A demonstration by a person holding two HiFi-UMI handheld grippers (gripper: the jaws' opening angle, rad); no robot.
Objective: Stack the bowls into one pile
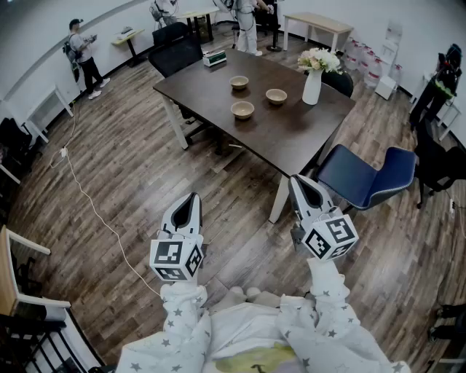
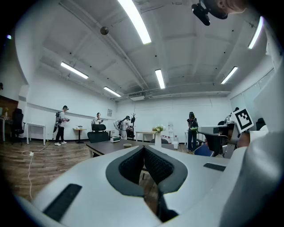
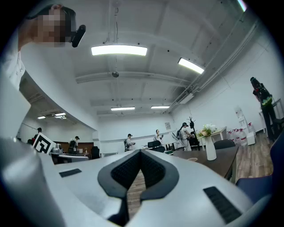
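This is a large open office, or a lab-like workroom. Long white strip lights [image 2: 133, 20] run across a high white ceiling. On the wood-plank floor [image 1: 131, 182] stands a dark brown rectangular counter [image 1: 291, 138], with a black swivel office chair [image 1: 175, 52] beside its far left edge and a blue padded chair [image 1: 364, 178] beside its near right edge. Pale wooden desks [image 1: 320, 22] line the white walls, and several people [image 1: 84, 55] stand near them.

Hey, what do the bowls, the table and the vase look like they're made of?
Bowls: tan, matte, likely wood or bamboo, though ceramic is possible.
Table: dark brown top, faint sheen, probably wood or veneer.
Vase: plain white, smooth, likely ceramic.
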